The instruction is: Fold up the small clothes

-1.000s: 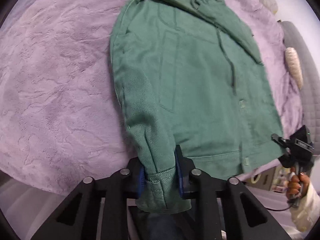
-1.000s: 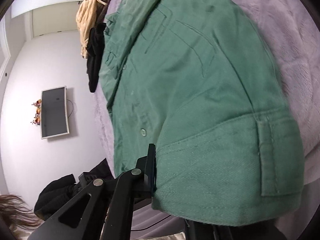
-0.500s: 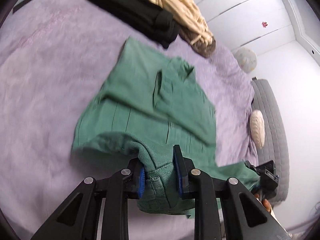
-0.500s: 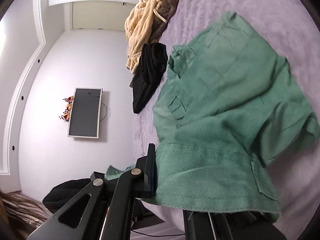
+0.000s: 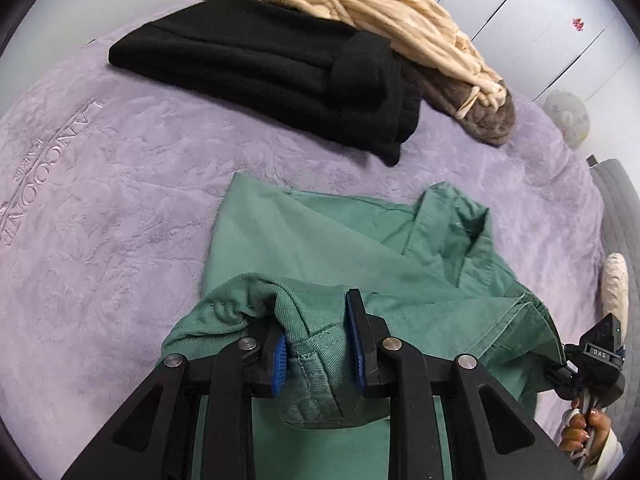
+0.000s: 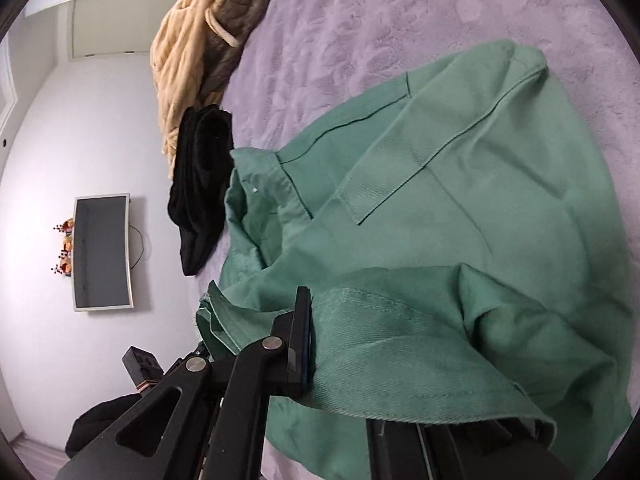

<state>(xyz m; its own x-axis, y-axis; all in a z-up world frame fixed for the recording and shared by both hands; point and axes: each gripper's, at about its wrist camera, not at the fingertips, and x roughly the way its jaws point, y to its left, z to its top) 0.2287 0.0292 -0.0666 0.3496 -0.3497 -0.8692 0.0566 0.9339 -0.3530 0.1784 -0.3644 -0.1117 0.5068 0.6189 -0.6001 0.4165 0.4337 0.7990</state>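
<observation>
A green shirt (image 5: 320, 248) lies on the purple blanket (image 5: 104, 200), its lower half lifted and doubled over toward the collar (image 5: 452, 216). My left gripper (image 5: 316, 356) is shut on the shirt's hem and cuff between its blue pads. My right gripper (image 6: 340, 348) is shut on the other hem corner of the green shirt (image 6: 460, 208); its right finger is hidden under the cloth. The right gripper also shows at the right edge of the left wrist view (image 5: 592, 364), holding the hem.
A folded black garment (image 5: 272, 64) and a beige and brown knit (image 5: 392, 20) lie on the blanket beyond the shirt. A grey padded headboard (image 5: 620, 216) is at the right. A wall screen (image 6: 102, 252) shows in the right wrist view.
Both grippers have carried the shirt's bottom hem up and forward over the body toward the collar. The shirt went from flat to folded roughly in half.
</observation>
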